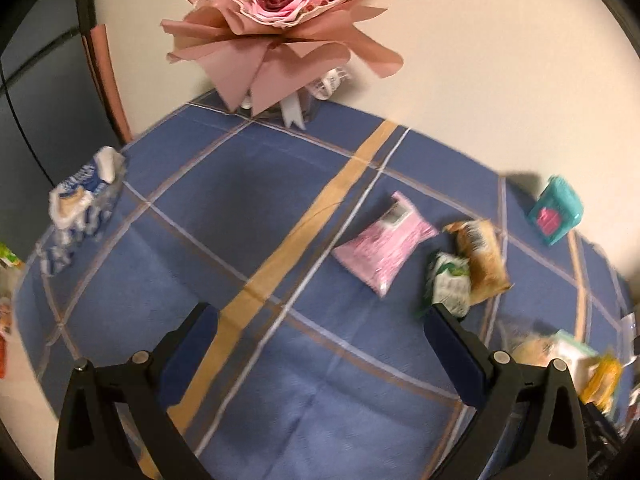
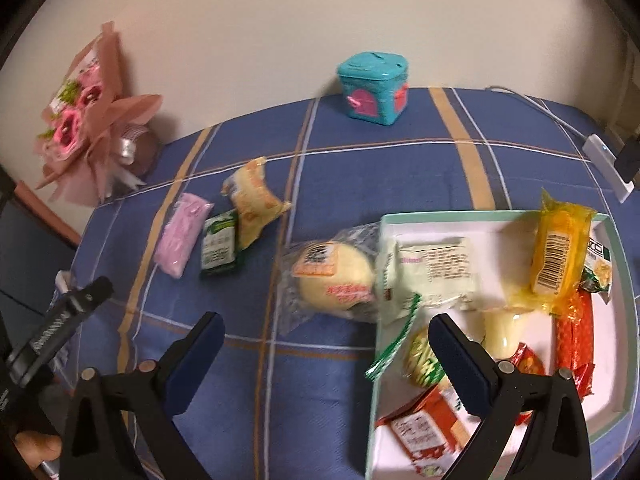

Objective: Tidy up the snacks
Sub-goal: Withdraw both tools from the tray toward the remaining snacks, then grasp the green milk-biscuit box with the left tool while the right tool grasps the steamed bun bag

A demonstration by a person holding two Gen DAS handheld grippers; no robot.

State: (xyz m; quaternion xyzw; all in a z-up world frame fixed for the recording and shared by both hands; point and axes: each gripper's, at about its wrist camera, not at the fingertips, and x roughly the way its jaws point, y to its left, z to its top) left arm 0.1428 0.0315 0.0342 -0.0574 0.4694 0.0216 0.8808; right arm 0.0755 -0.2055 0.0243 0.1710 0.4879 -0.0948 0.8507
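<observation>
The left gripper [image 1: 320, 312] hangs wide and empty over the cloth; farther right lie the pink packet [image 2: 182, 238], green packet [image 2: 220, 246] and orange packet [image 2: 252, 200]; the right gripper [image 2: 326, 322], wide too, faces the round bun [image 2: 334, 278] touching the tray [image 2: 624, 320]; gathering seems midway, the bun likely next.

The left claw [image 1: 320, 316] is spread wide with nothing between its two black fingers [image 1: 196, 336], and its dark blue pads face each other across an open gap. The right claw [image 2: 326, 326] is likewise spread wide and holds nothing. In the right wrist view the left claw [image 2: 68, 308] appears at the lower left edge, seen side-on, with a hand [image 2: 38, 450] partly visible beneath it.
</observation>
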